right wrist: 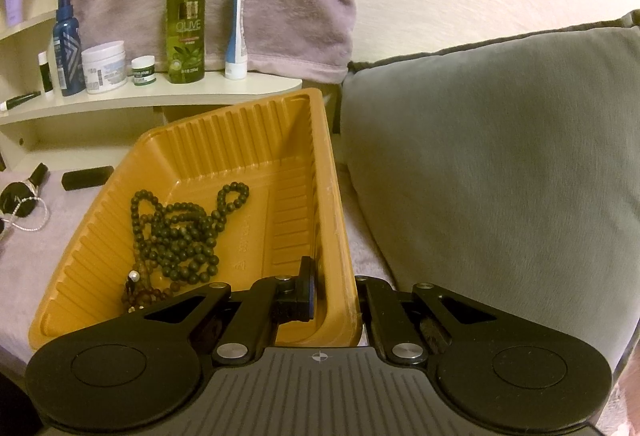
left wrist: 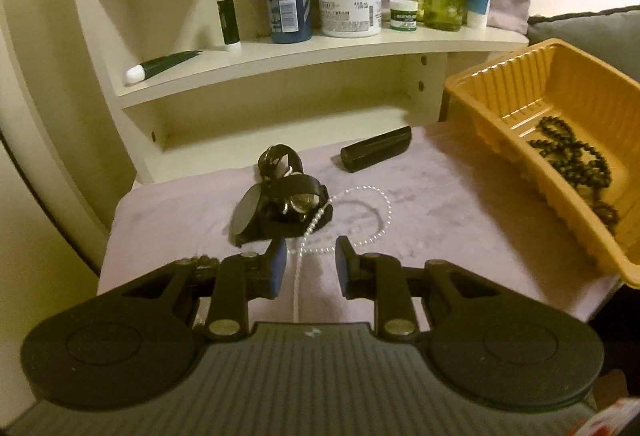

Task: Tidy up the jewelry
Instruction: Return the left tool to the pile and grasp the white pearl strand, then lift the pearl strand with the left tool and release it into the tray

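The left claw (left wrist: 310,266) tilts downward over the tabletop (left wrist: 420,220), its jaws parted a little with nothing pressed between the pads. A white bead chain (left wrist: 376,196) runs up between the two fingers and loops out ahead of them to the right. Just beyond the left finger lies a black watch (left wrist: 288,202), its strap curling away toward the shelf, with a dark cylinder (left wrist: 376,153) farther back, its long axis lying roughly left to right.

The right claw (right wrist: 336,296) also angles down and is clamped on the near wall of the orange tray (right wrist: 224,140), one finger inside and the other outside the rim. The tray is tipped up, its long axis running away from the claw. Inside it, a dark bead necklace (right wrist: 180,232) lies heaped on the floor, near the left wall.
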A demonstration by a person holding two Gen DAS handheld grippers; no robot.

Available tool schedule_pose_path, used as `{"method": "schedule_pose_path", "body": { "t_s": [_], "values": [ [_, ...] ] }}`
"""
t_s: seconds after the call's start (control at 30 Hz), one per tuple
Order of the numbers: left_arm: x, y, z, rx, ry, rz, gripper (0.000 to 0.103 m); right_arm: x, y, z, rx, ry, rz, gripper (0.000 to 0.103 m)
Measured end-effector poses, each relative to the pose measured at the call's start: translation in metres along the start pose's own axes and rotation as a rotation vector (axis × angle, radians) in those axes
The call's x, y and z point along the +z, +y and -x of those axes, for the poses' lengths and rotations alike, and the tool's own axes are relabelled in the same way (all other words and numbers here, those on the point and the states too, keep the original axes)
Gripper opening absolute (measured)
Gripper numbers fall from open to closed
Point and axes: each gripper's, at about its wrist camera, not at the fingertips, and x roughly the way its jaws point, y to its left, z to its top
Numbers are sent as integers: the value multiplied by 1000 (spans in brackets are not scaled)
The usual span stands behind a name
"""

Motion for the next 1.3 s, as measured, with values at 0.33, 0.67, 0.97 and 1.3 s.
{"method": "schedule_pose_path", "body": {
  "t_s": [0.33, 0.67, 0.97, 1.3],
  "values": [
    [9, -4, -30, -8, 42, -97, 18, -1, 0, 0, 0, 0, -2, 6],
    [25, -4, -11, -94, 50, -92, 2, -1, 0, -1, 1, -1, 0, 6],
    [91, 12, 39, -268, -54, 40, 2, -1, 0, -1, 2, -9, -5, 6],
    [145, -3, 81, -328, -153, 1, 2, 1, 3, 5, 15, -28, -2, 6]
  ]
}}
